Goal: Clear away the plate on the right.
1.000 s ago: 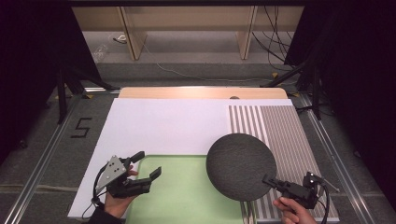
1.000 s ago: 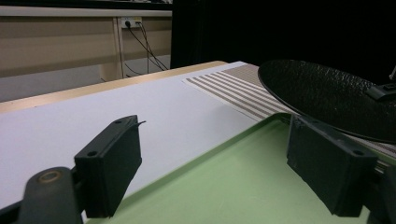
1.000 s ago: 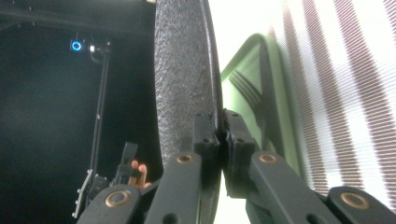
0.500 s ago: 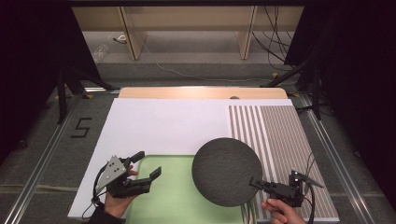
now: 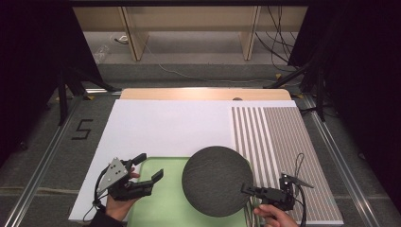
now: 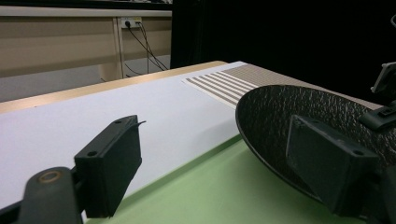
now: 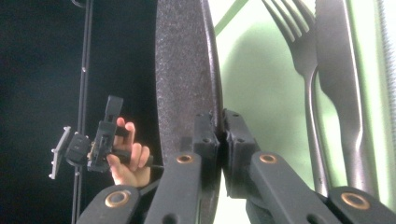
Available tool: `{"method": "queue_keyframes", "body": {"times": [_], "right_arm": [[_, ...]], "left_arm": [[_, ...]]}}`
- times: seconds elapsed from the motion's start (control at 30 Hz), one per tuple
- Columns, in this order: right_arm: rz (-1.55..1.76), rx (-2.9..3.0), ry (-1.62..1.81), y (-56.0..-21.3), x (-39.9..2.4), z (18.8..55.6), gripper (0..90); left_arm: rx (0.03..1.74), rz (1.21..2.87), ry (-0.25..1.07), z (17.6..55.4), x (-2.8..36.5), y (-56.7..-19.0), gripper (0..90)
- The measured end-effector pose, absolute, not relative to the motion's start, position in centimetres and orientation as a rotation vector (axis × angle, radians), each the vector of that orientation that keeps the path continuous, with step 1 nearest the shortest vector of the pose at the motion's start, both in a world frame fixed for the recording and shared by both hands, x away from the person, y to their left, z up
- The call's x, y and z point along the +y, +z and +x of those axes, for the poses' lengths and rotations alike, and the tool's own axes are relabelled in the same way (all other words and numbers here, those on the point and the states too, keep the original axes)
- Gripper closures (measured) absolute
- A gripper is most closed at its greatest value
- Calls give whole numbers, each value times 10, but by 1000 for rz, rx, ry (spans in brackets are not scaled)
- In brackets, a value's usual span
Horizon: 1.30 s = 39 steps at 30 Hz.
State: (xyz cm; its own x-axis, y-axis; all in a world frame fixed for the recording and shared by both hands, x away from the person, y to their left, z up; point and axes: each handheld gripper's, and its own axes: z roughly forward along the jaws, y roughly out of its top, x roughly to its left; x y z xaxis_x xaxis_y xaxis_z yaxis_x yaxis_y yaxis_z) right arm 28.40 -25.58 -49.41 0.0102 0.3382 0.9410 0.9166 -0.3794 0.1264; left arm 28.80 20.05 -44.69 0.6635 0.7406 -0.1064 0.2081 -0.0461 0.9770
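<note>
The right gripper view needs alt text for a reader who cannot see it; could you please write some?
The right gripper clamps its jaws on the rim of a dark speckled plate seen edge-on. A fork and knife lie on a green mat beyond.

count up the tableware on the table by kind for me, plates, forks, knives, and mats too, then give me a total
Plates: 1, the dark plate
Forks: 1, the fork
Knives: 1, the knife
Mats: 2, the green mat and the striped mat
Total: 5
</note>
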Motion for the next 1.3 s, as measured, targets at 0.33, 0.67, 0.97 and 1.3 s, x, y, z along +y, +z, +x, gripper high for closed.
{"method": "queue_keyframes", "body": {"times": [0.33, 0.67, 0.97, 1.3], "right_arm": [[-1737, -1339, -1335, -497, -242, 286, 858], [-1728, -1388, -1292, -501, -226, 288, 855], [-1719, -1413, -1255, -504, -215, 290, 848], [-1728, -1434, -1228, -507, -210, 292, 842]], "left_arm": [[801, 1594, 514, 288, 201, -447, 176], [800, 1595, 513, 288, 201, -447, 176], [799, 1596, 513, 288, 201, -447, 176], [798, 1597, 513, 288, 201, -447, 176]]}}
